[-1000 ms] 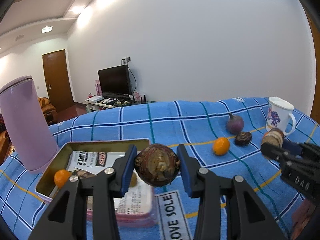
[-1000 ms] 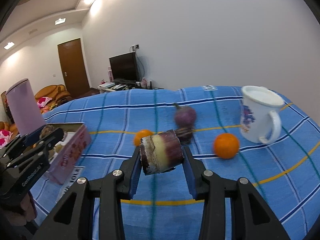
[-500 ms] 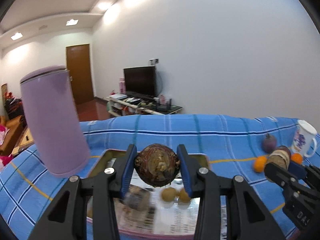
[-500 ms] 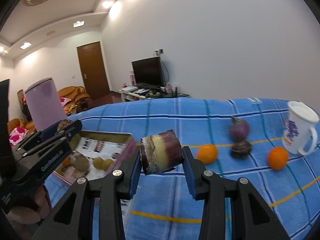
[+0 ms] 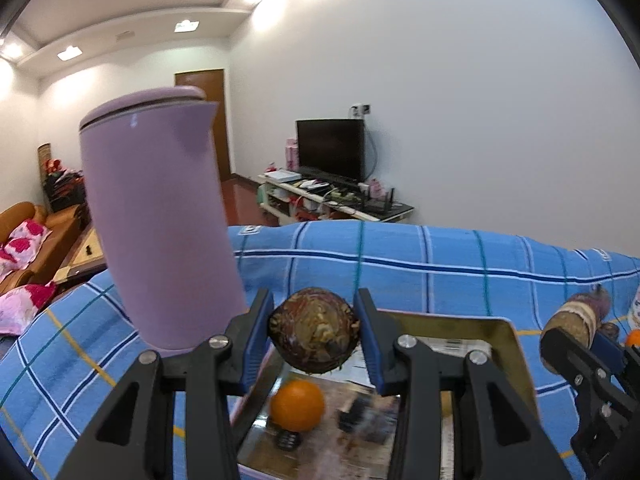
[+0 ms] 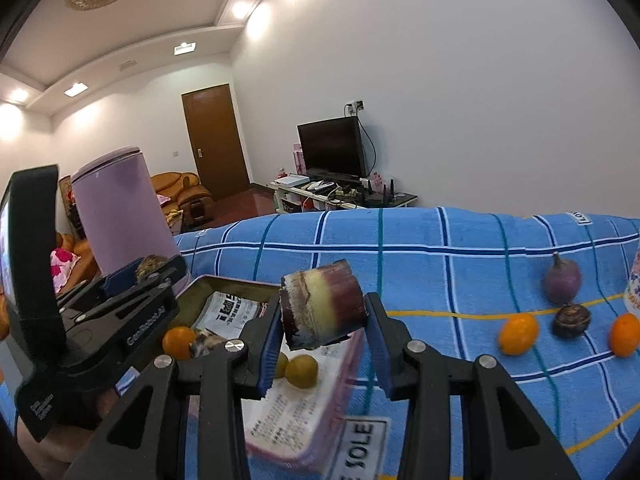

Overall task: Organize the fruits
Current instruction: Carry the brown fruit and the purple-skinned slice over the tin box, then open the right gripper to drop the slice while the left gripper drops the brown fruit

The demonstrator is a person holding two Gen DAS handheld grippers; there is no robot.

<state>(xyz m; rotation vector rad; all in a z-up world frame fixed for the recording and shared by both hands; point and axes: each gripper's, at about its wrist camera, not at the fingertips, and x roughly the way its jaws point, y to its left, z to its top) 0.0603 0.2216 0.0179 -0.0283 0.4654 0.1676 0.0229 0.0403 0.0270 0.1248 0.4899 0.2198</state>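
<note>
Left wrist: left gripper (image 5: 316, 332) jaws closed on a round brown fruit (image 5: 314, 330) by its widest part, above the tin (image 5: 504, 330) w/ an orange (image 5: 297, 405) below; looks hard and light, rough skin shouldn't slip. Right wrist: right gripper (image 6: 322, 332) clamps a sugarcane chunk (image 6: 322, 312) across its sides at the tin's near edge (stiff, prob heavier, waxy rind could slide), so keep grip mid-length.

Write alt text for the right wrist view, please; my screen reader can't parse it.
The right gripper clamps a purple-and-cream sugarcane chunk above a rectangular metal tin lined with printed paper, holding an orange and yellow-green fruits. The left gripper, holding a brown round fruit, hovers by a lilac kettle; more fruit lies on the blue checked cloth.
</note>
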